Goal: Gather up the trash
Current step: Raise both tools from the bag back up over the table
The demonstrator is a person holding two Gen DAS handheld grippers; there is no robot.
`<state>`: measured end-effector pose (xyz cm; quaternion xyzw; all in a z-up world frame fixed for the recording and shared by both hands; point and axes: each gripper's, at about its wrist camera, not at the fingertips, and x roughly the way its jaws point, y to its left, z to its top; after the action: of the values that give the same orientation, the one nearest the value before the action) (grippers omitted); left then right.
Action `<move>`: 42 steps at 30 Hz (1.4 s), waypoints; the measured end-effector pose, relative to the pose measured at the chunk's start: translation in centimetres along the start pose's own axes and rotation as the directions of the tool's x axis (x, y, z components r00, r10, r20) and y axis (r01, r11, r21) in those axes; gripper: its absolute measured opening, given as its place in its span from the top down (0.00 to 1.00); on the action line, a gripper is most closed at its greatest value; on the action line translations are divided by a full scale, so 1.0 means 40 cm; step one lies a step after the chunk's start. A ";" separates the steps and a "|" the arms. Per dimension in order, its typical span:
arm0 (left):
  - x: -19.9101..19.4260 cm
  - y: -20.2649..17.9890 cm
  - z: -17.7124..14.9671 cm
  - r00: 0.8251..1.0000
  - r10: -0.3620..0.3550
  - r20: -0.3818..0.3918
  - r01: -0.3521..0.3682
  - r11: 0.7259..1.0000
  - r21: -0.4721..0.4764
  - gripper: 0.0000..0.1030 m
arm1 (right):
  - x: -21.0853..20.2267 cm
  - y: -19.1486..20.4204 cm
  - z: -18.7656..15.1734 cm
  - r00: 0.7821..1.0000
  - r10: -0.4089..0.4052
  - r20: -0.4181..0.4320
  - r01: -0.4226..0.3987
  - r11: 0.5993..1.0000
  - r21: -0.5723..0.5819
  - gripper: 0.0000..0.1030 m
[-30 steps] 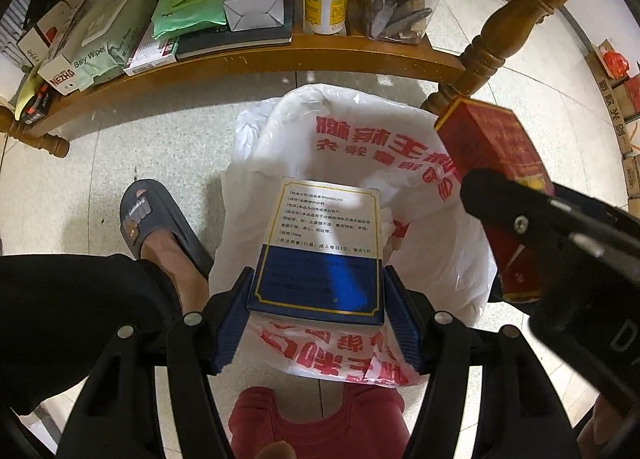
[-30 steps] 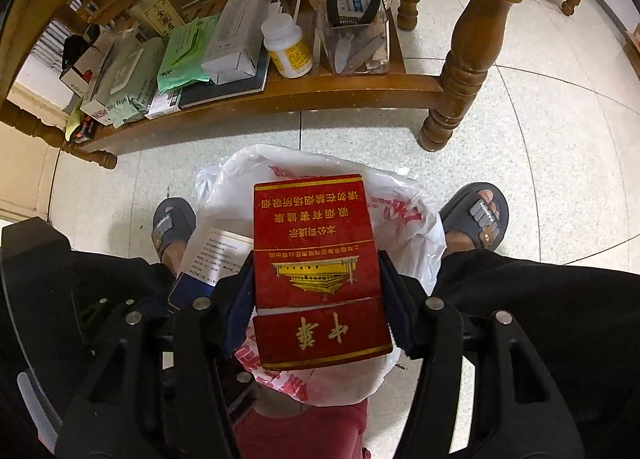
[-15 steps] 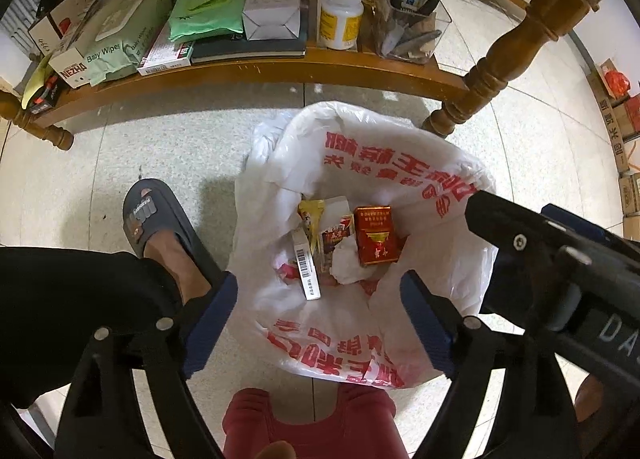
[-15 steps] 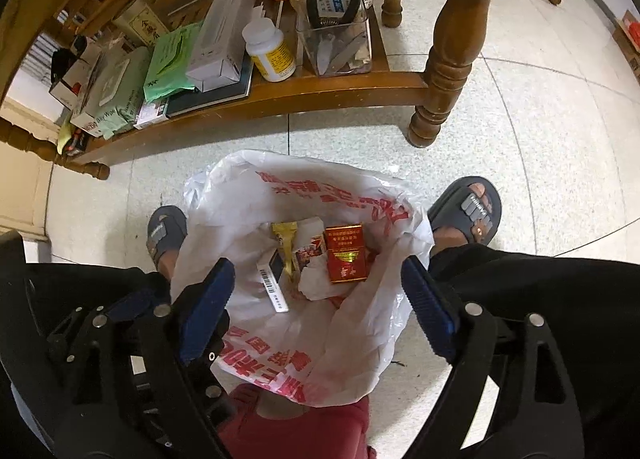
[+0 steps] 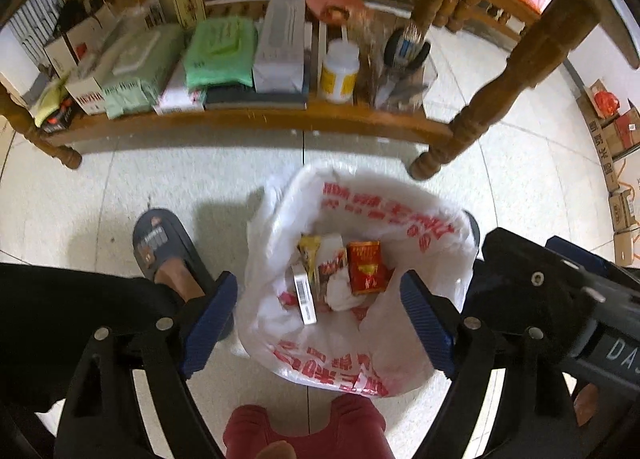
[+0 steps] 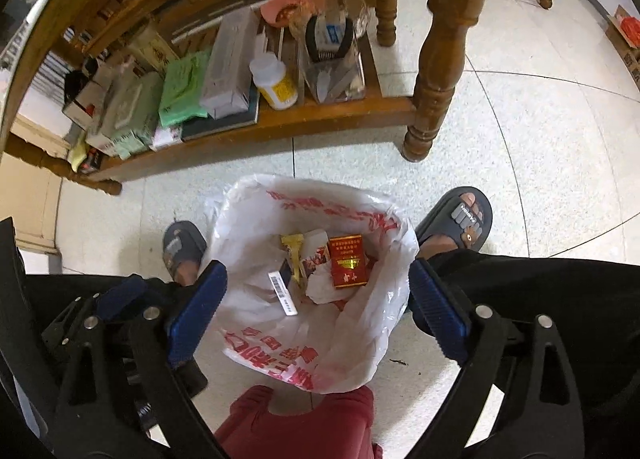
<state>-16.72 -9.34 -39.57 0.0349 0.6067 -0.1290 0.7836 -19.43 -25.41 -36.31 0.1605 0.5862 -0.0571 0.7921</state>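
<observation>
Two grippers over white trash bag (image 5: 420, 227) on tile floor, both empty. Left gripper (image 5: 318, 319) spread wide, blue pads either side of bag mouth. Right gripper (image 6: 318, 313) likewise released, nothing held. Inside bag: red cigarette pack (image 6: 347, 261) at 1 o'clock of the heap, barcoded box (image 6: 283, 295) at 8 o'clock, yellow wrapper (image 6: 294, 249) between, crumpled paper under. Wooden shelf (image 6: 280, 121) at 12 o'clock, well apart from bag. Slippered feet at 9 and 3 o'clock.

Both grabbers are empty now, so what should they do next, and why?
Probably lift away from the white bag to look for more trash: the left gripper and right gripper are open and empty, and the red box already lies inside.
</observation>
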 end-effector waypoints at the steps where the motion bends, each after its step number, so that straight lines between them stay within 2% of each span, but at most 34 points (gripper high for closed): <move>1: -0.012 0.000 0.005 1.000 0.002 0.011 -0.002 1.000 -0.002 0.21 | -0.014 0.001 0.004 1.000 0.005 0.008 -0.005 1.000 0.002 0.13; 6: -0.078 0.015 0.025 0.997 0.016 0.072 -0.015 1.000 -0.009 0.20 | -0.083 0.011 0.017 0.999 0.034 0.035 -0.034 0.999 -0.003 0.13; 12: -0.176 0.045 0.061 0.987 0.022 0.158 -0.022 1.000 -0.006 0.18 | -0.211 0.040 0.052 0.995 0.055 0.086 -0.050 0.997 -0.055 0.13; 19: -0.306 0.080 0.122 0.966 0.014 0.260 -0.013 1.000 -0.007 0.18 | -0.355 0.096 0.107 0.985 0.083 0.153 -0.063 0.989 -0.133 0.12; 26: -0.413 0.102 0.192 0.940 0.003 0.341 -0.015 0.999 0.033 0.17 | -0.461 0.150 0.169 0.973 0.098 0.207 -0.051 0.974 -0.221 0.08; 33: -0.498 0.131 0.268 0.916 0.009 0.400 -0.039 0.997 0.068 0.14 | -0.537 0.192 0.253 0.964 0.106 0.243 -0.030 0.955 -0.296 0.08; 42: -0.559 0.136 0.395 0.895 0.014 0.446 -0.069 0.992 0.109 0.14 | -0.574 0.249 0.388 0.961 0.110 0.252 -0.003 0.920 -0.393 0.08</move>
<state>-5.66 -3.84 -14.53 0.0652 0.4016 -0.1536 0.9005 -9.55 -23.28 -8.63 0.0080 0.4679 0.0621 0.8815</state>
